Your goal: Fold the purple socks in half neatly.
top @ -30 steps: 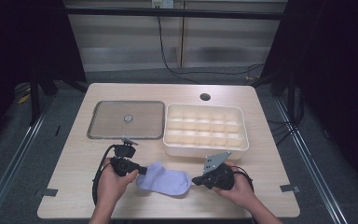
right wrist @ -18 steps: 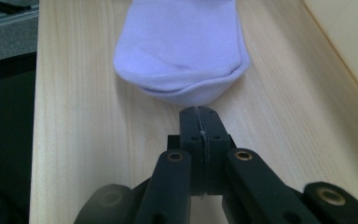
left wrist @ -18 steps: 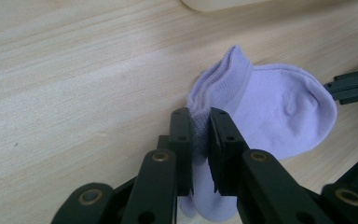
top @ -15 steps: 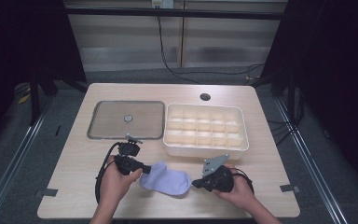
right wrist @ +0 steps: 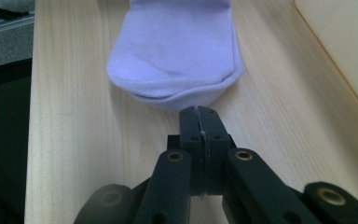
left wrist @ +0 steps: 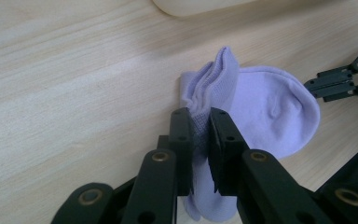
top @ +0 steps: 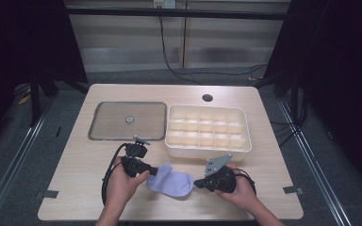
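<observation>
While our left gripper (left wrist: 199, 122) pinches the ribbed cuff of the small lavender knit sock (left wrist: 261, 112), bunching the fabric between its pads, our right gripper (right wrist: 199, 112) sits pressed together with nothing in it, its tips just beside the sock's rounded toe. We see the sock (top: 170, 181) lying flat near the front edge of the pale wooden tabletop (top: 75, 165), between both hands, in front of the cream plastic compartment tray (top: 207, 132).

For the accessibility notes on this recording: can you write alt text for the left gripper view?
The left gripper pinches the bunched cuff of a lavender sock lying on a light wooden table. The right gripper reaches in at the sock's rounded far end.
</observation>
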The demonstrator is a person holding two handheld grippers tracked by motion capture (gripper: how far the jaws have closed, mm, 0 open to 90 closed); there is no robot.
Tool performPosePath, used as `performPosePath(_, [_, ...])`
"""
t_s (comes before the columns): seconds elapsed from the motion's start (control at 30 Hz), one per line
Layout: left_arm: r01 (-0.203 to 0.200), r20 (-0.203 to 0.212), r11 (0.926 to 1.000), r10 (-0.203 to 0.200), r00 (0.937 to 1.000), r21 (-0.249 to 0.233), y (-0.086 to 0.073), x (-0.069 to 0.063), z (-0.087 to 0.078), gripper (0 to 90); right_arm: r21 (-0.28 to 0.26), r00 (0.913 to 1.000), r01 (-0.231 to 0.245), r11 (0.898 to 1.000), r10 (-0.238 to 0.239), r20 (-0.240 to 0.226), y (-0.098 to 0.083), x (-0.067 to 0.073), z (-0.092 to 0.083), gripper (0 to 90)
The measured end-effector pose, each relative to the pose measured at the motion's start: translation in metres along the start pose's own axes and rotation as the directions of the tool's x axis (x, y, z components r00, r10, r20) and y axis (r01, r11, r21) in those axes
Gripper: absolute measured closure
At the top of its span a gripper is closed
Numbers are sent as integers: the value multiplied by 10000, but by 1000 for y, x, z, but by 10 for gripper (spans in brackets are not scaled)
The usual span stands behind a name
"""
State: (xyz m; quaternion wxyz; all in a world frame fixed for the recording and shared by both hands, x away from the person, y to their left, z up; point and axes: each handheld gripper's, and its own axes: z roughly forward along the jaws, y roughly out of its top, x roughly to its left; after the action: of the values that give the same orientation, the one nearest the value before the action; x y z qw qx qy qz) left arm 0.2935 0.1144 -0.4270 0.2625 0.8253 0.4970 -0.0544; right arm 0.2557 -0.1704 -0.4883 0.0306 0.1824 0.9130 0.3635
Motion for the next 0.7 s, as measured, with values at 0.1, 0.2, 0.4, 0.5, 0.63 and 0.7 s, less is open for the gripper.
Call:
performPosePath(0.1, [-47, -19, 10000, 47, 10000, -28, 2, -2, 0, 808, 28, 10000, 37, 10000, -37, 10, 0, 1, 1, 899])
performPosePath(0.2, [-59, 35, 10000, 59, 10000, -24, 3, -4, 0, 808, 47, 10000, 45, 10000, -45, -12, 1, 1, 2, 899])
performPosePath(0.4, [-106, 138, 9999, 107, 9998, -122, 4, -8, -1, 807, 79, 10000, 11, 10000, -11, -43, 2, 1, 5, 899])
performPosePath(0.5, [-151, 259, 9998, 154, 9995, -84, 5, -8, -1, 806, 8, 9999, 78, 10000, -78, -84, 3, -1, 5, 897])
performPosePath(0.63, [-192, 223, 9998, 194, 9996, -109, 5, -11, -1, 806, -77, 9998, 46, 10000, -47, -188, 3, -1, 6, 897])
performPosePath(0.7, [-307, 314, 9995, 308, 9990, -18, 5, -13, 1, 806, 12, 9998, 79, 10000, -79, -161, 3, 0, 7, 897])
